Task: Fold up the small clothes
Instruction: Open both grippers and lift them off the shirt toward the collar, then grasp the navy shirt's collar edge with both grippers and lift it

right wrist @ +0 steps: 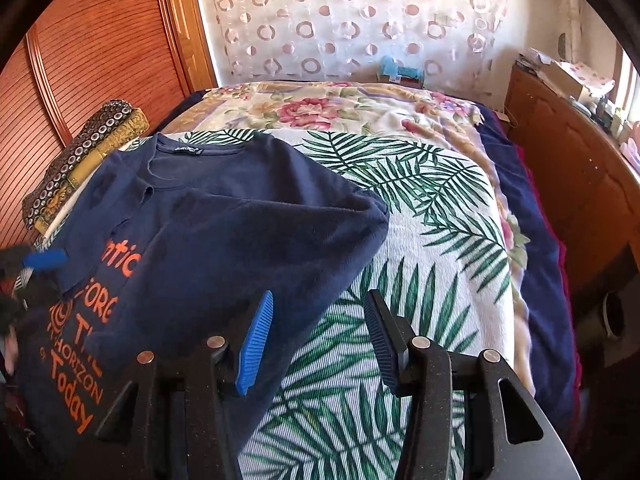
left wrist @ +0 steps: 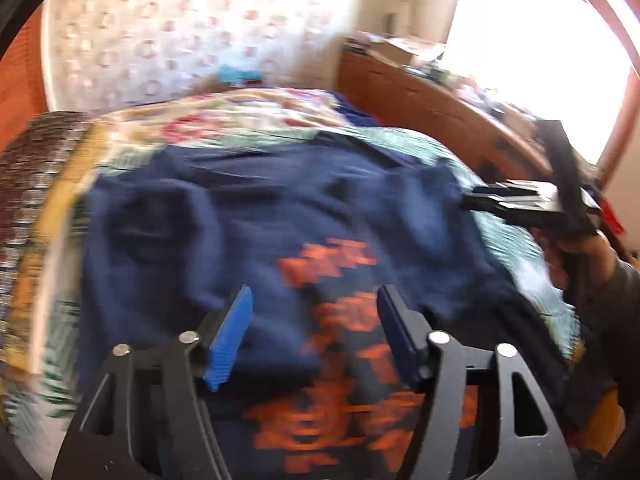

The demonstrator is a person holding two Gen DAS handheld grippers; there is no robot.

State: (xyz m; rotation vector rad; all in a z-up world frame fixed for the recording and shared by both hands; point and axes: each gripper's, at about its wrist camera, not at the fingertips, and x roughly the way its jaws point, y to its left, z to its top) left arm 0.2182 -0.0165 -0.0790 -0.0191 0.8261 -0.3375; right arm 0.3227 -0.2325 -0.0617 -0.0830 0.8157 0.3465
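A navy T-shirt (right wrist: 224, 232) with orange lettering lies on the bed, its right side folded over the middle, collar toward the far end. It also shows in the blurred left wrist view (left wrist: 256, 232). My left gripper (left wrist: 314, 332) is open and empty just above the shirt's printed lower part. My right gripper (right wrist: 318, 340) is open and empty above the shirt's right edge and the leaf-print cover (right wrist: 420, 248). In the left wrist view the right gripper (left wrist: 520, 200) shows at the right edge, its state unclear there. The left gripper's blue fingertip (right wrist: 44, 259) shows at the far left in the right wrist view.
A stack of folded patterned cloths (right wrist: 80, 160) lies left of the shirt. A floral blanket (right wrist: 320, 108) covers the far end of the bed. A wooden sideboard (right wrist: 580, 168) stands to the right, a wooden wardrobe (right wrist: 88, 60) to the left, a curtain (right wrist: 360, 20) behind.
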